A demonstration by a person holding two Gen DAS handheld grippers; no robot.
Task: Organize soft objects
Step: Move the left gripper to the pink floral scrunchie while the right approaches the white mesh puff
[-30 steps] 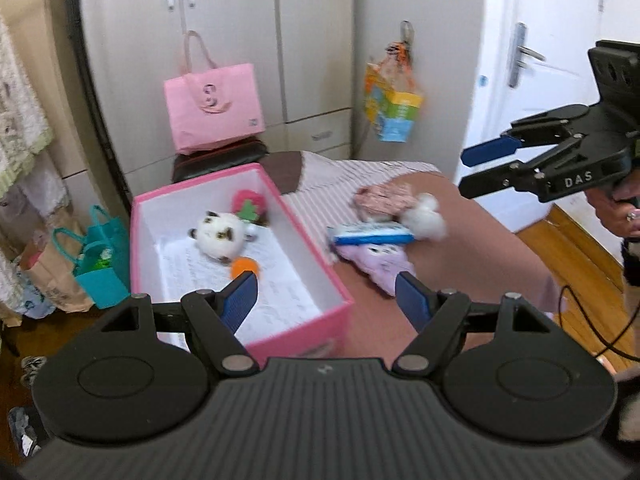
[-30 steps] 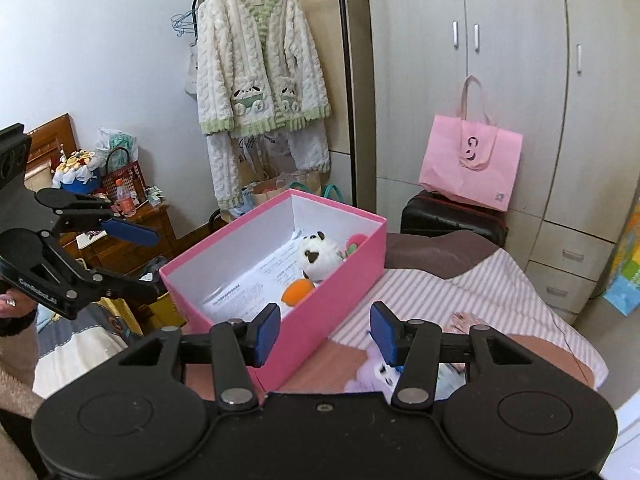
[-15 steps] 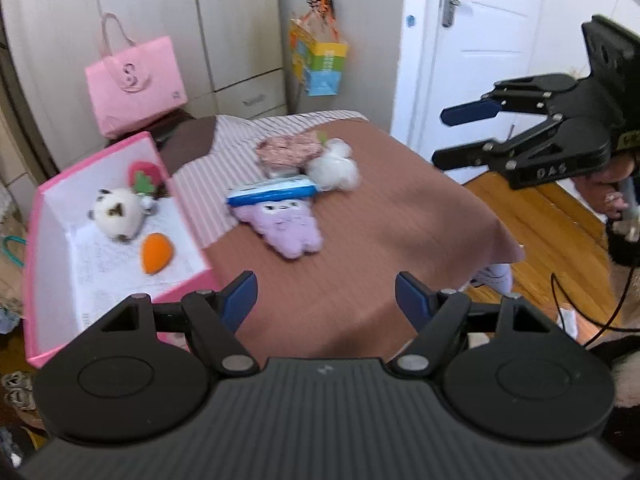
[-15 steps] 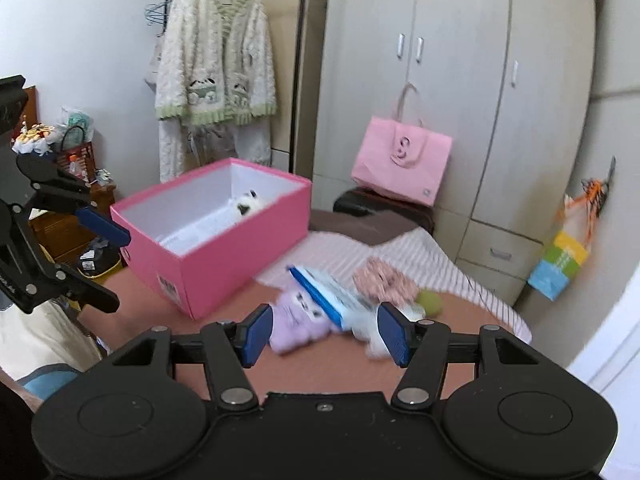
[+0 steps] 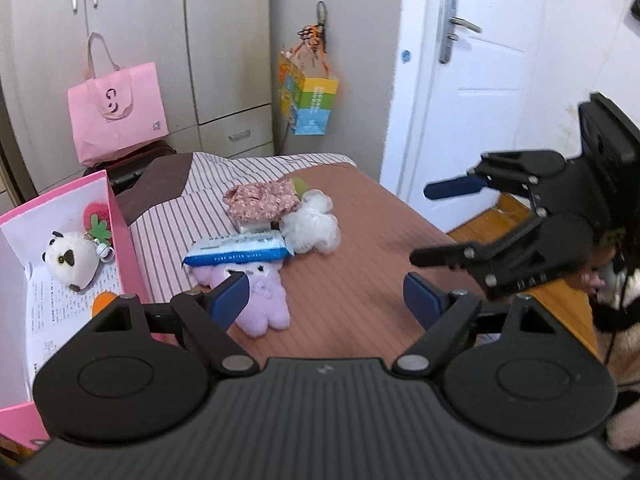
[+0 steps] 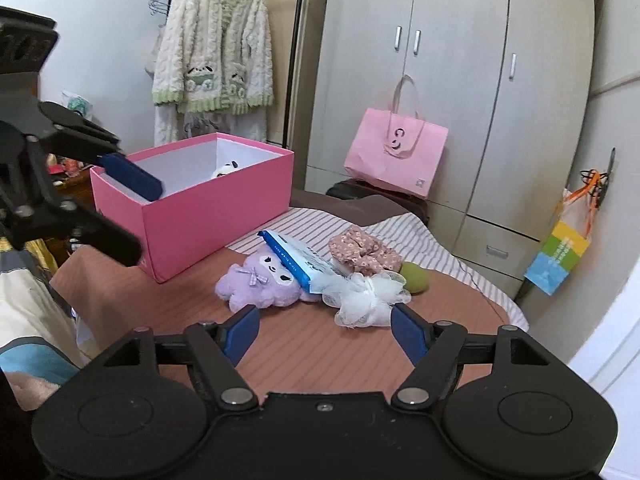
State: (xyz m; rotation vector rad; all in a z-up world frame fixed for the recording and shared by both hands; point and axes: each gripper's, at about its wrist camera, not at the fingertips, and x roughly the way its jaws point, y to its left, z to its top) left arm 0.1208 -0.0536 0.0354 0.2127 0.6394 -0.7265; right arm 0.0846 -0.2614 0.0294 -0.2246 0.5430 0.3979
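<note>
A small heap of soft objects was observed on the brown ribbed bedcover (image 6: 168,292). Nearest the pink rectangular cardboard box (image 6: 208,220) lay a lilac plush toy with a dark-eyed face and a small bow (image 6: 260,286), flat on the cover. A blue-and-white soft pack of wet wipes (image 6: 298,258) was propped across the plush's head, tilted. Behind it a pink floral fabric scrunchie (image 6: 362,254) was noted, touching a white mesh bath puff (image 6: 366,294); a green round soft ball (image 6: 414,276) was seen just beside the puff, partly hidden.

Inside the box, in the left wrist view, a white plush panda head (image 5: 70,262), a red-and-green plush piece (image 5: 96,222) and an orange soft item (image 5: 102,302), mostly hidden by the gripper, were recorded on white printed paper.

The left gripper (image 5: 326,298) was seen with its blue pads apart and widening, nothing between them; the lilac plush lay just ahead of its left pad, apart from it. The right gripper (image 6: 324,332) was likewise parted and widening, empty, with the plush and the puff lying just ahead of its fingertips, not touched. Both grippers were held above the cover, the heap lying between them and the striped far part of the cover (image 5: 248,168).
</note>
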